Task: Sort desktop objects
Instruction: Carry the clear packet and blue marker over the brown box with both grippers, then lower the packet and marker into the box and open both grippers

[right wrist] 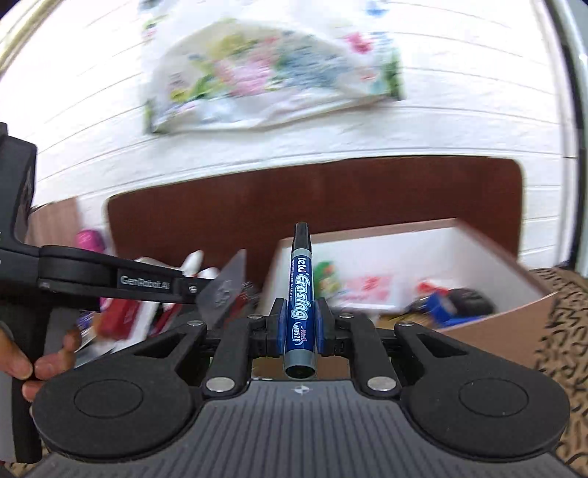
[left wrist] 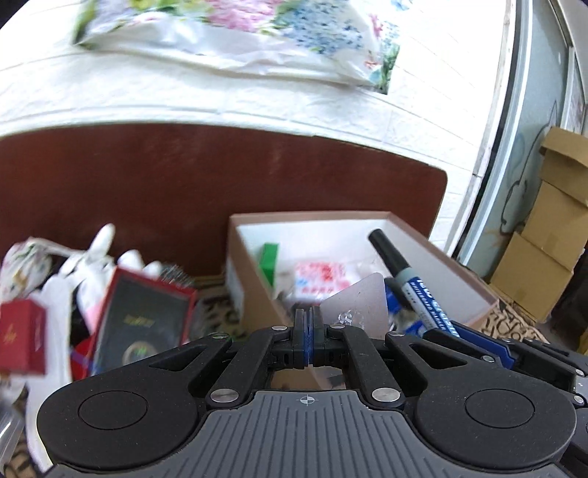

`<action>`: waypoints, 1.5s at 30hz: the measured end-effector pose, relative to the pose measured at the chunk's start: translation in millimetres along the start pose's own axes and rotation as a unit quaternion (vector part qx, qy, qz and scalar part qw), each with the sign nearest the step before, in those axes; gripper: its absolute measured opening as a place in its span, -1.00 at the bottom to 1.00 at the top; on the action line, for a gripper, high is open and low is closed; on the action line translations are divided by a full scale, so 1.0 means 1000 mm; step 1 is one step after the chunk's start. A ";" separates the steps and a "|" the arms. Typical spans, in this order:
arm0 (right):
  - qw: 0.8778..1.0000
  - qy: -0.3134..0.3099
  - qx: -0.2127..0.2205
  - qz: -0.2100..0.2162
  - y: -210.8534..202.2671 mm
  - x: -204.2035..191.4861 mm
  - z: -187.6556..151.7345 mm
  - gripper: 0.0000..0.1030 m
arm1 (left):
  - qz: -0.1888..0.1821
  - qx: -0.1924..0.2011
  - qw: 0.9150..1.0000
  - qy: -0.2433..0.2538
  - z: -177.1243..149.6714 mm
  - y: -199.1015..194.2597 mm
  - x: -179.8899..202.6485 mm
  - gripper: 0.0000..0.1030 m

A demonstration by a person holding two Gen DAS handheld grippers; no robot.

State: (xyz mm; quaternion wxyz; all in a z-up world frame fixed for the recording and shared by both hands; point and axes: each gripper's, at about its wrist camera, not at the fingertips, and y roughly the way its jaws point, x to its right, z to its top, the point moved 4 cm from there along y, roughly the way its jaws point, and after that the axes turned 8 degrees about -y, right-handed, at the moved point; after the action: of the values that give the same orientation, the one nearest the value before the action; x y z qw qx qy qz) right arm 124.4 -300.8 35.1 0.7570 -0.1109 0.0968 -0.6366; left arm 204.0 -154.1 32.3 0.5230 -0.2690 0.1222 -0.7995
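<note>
Right gripper (right wrist: 300, 323): clamped on blue cylindrical whiteboard marker (right wrist: 300, 294), black cap, label "Erasing".
Left gripper (left wrist: 308, 323): closed, pinching translucent grey plastic card (left wrist: 358, 301).
Pink cardboard box (left wrist: 459, 264): beyond marker.

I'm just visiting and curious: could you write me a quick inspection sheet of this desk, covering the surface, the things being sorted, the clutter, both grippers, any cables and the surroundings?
Surface: patterned cloth covers the desk.
Job's things: whiteboard marker; thin translucent card; open box already holding small packets.
Clutter: red boxes and white bags, blurred.
Grippers: left gripper shut on the card; right gripper shut on the marker.
Cables: nothing seen.
Surroundings: brown board, white wall with a floral bag, cardboard cartons.
</note>
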 end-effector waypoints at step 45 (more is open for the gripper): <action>0.987 0.002 -0.043 -0.155 0.091 0.098 -0.010 0.91 | 0.053 0.004 0.998 0.022 0.021 0.114 0.027 1.00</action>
State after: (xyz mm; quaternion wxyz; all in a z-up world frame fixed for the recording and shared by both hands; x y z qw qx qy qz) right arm 223.9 -383.0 -1.5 0.6437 -0.1559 0.1079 -0.7415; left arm 295.5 -224.8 3.5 0.5631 -0.2428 0.1448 -0.7765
